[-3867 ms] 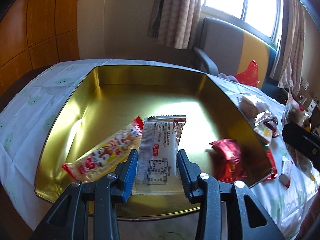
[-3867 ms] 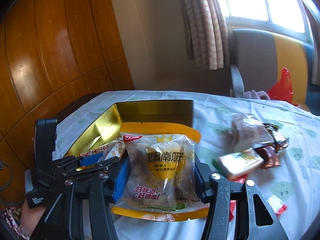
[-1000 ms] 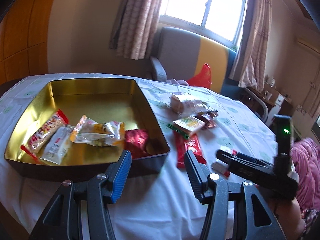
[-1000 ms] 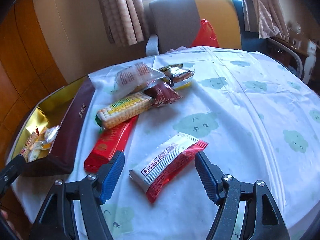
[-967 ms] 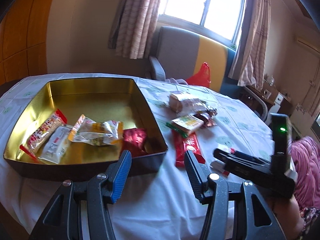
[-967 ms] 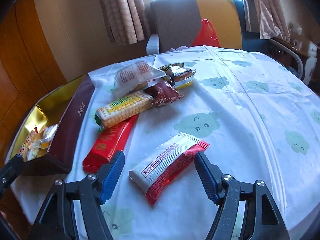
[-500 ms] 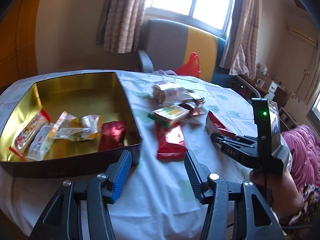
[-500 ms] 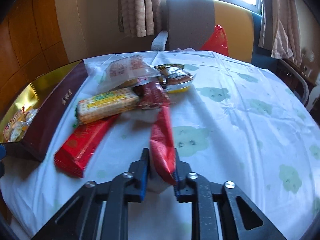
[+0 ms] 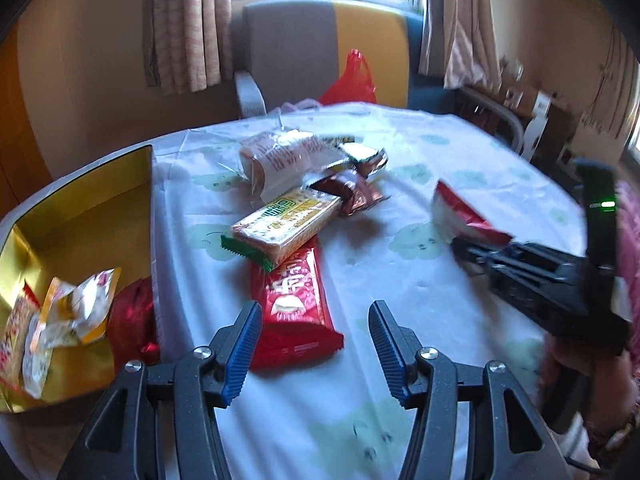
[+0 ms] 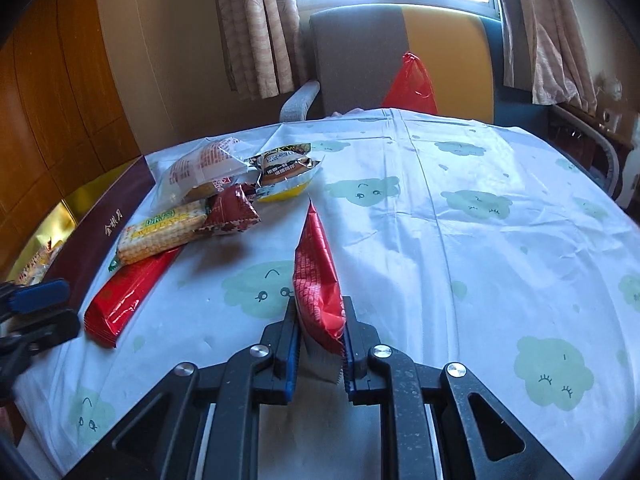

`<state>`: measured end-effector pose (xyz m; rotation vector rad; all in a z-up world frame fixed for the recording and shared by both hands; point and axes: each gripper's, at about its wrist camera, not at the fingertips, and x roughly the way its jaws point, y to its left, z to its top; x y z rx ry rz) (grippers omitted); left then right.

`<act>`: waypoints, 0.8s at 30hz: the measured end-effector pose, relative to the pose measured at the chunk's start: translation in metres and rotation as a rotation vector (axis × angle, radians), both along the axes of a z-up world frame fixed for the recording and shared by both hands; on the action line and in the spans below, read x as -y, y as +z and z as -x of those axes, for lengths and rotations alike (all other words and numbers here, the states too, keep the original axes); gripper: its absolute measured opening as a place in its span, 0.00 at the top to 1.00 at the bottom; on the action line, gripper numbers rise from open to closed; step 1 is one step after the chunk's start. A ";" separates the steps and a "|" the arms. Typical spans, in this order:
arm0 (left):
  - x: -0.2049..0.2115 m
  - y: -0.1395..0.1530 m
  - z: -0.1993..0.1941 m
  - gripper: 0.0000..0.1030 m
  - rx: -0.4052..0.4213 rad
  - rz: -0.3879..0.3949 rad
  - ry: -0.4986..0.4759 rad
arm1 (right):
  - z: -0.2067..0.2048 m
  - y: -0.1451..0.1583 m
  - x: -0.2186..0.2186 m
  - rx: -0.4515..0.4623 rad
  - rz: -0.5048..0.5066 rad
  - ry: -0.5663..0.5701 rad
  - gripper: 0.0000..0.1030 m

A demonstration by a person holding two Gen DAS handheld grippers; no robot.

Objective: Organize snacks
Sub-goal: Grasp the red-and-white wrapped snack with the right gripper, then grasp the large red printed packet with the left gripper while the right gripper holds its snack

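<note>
My right gripper (image 10: 319, 322) is shut on a red-and-white snack packet (image 10: 318, 276) and holds it on edge above the tablecloth; it also shows in the left wrist view (image 9: 460, 216). My left gripper (image 9: 316, 340) is open and empty just short of a long red bar (image 9: 294, 300). On that bar lies a yellow cracker pack (image 9: 282, 226) with green ends. Behind it sit a brown packet (image 9: 352, 194) and a clear bread bag (image 9: 280, 158). The gold tin (image 9: 80, 216) at the left holds several snacks (image 9: 76, 312).
A white tablecloth (image 10: 460, 240) with green cloud faces covers the round table. A grey and yellow armchair (image 10: 400, 60) with a red plastic bag (image 10: 410, 80) stands behind the table. The tin's dark outer wall (image 10: 108, 228) lies left of the snack pile.
My right gripper closed on the red-and-white packet and lifted it off the cloth. My left gripper swung right from the tin toward the long red bar and stays open.
</note>
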<state>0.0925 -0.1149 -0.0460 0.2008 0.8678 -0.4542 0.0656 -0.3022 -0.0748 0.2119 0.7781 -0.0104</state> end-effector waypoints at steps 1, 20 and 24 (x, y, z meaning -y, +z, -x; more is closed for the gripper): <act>0.006 -0.005 -0.006 0.45 -0.012 -0.029 -0.003 | 0.001 0.000 0.000 0.004 -0.012 -0.001 0.83; 0.017 -0.025 -0.034 0.41 -0.158 0.015 -0.010 | 0.002 -0.005 0.006 0.025 -0.067 -0.005 0.83; 0.020 -0.023 -0.025 0.41 -0.147 0.054 -0.006 | 0.002 -0.004 0.006 0.025 -0.067 -0.006 0.83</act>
